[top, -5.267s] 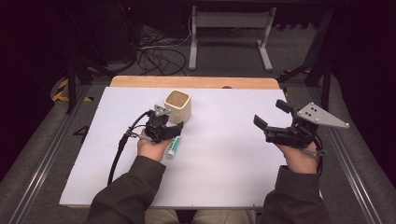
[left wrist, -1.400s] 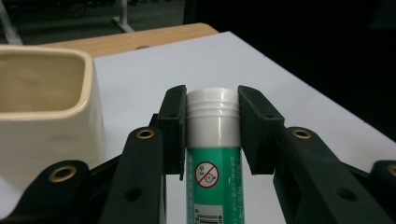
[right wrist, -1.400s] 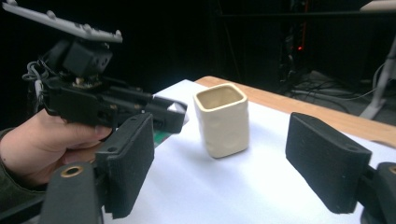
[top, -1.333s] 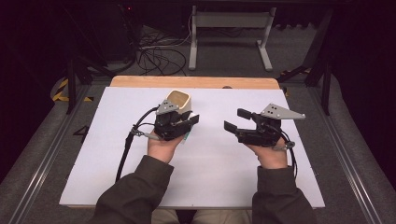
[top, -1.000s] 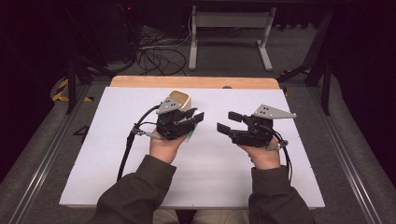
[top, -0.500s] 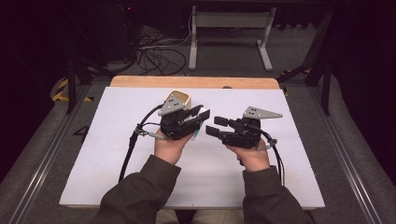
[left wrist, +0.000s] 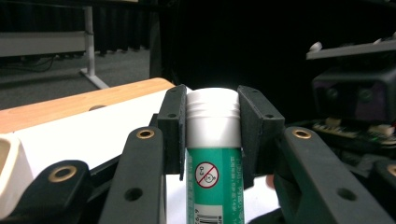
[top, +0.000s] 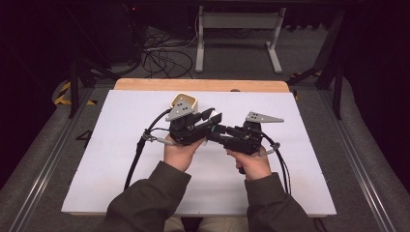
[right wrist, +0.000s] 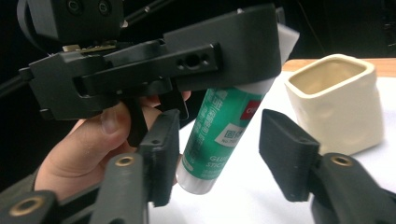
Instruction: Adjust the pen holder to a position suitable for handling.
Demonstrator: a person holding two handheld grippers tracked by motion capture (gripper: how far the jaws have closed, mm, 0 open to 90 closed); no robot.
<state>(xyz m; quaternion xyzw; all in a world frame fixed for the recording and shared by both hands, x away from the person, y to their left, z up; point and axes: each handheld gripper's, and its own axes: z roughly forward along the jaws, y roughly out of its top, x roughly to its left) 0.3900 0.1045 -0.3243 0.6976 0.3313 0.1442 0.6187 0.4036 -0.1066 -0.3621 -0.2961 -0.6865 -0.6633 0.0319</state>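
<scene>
Holding a green glue stick [left wrist: 214,186] aloft between two grippers, above the white table [top: 111,159].

Left to right: the left gripper [top: 211,119] is clamped tight on the stick's white ribbed cap [left wrist: 213,109], pads flat on both sides, tube hanging free above the table. The right gripper [right wrist: 219,158] has just been closing, its jaws part open around the green barrel; one pad sits close against the tube, the other stands clear, so no grip yet. Handling, as judged: light, rigid plastic, smooth label likely slippery; best taken squarely across the barrel, well below the cap, for a pull or twist. A cream ceramic cup [right wrist: 336,105] stands behind on the matte white table, wooden edge [top: 203,85] beyond. Room dark, carpeted floor [top: 34,159], cables [top: 162,55], a metal stand [top: 237,21].
</scene>
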